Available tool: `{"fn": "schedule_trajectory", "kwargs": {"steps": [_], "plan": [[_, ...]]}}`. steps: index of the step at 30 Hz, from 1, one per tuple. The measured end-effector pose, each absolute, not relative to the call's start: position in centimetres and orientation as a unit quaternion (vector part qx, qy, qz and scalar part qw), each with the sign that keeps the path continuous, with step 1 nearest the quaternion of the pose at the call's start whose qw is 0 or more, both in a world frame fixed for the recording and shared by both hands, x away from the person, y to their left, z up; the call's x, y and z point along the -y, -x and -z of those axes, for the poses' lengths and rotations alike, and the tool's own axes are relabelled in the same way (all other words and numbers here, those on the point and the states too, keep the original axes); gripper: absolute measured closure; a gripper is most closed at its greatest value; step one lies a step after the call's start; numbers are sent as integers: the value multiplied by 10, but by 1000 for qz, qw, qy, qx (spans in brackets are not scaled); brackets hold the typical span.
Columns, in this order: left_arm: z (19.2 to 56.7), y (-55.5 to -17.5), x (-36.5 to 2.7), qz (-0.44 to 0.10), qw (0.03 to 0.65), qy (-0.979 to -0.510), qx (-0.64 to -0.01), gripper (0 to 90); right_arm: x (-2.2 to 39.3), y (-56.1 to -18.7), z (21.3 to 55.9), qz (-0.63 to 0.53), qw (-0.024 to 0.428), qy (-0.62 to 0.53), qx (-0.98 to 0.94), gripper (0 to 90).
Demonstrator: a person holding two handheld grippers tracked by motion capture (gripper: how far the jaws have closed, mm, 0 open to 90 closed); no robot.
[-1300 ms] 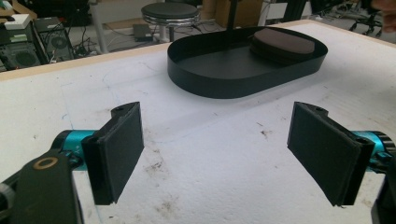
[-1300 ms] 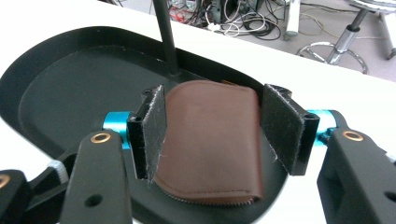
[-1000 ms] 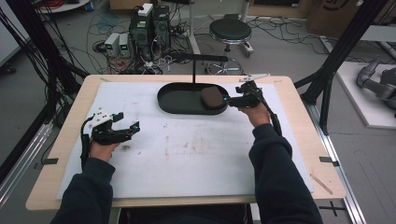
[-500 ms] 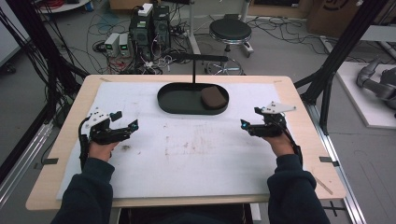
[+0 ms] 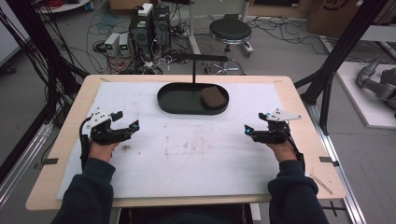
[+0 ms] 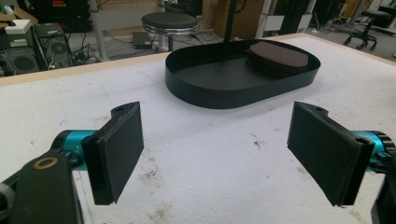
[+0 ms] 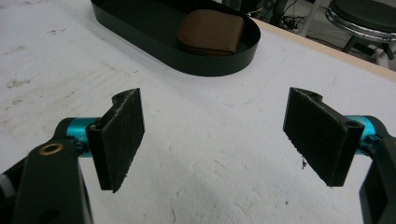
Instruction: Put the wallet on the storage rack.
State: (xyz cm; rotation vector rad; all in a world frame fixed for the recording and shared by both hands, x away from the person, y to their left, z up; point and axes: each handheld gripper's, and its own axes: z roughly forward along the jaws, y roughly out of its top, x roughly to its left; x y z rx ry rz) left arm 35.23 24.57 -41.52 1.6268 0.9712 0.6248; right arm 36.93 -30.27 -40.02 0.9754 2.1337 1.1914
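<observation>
While both claws stay wide apart and hold nothing, the left claw (image 5: 125, 126) and right claw (image 5: 254, 128) hover near the tabletop (image 5: 196, 158); a brown pad (image 5: 214, 96) lies in the far black tray (image 5: 177, 103).

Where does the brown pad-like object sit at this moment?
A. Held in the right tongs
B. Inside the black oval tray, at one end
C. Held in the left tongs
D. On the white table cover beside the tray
B: the brown pad-like object lies inside the black oval tray, at its right end in the high view, while both tongs are open and empty.
</observation>
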Motion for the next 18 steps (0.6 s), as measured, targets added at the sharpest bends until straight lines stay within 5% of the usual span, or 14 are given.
{"fn": "schedule_trajectory", "kwargs": {"steps": [18], "plan": [[415, -350, -242, -266, 541, -690, -401, 184, 301, -367, 400, -438, 253, -368, -780, 210]]}}
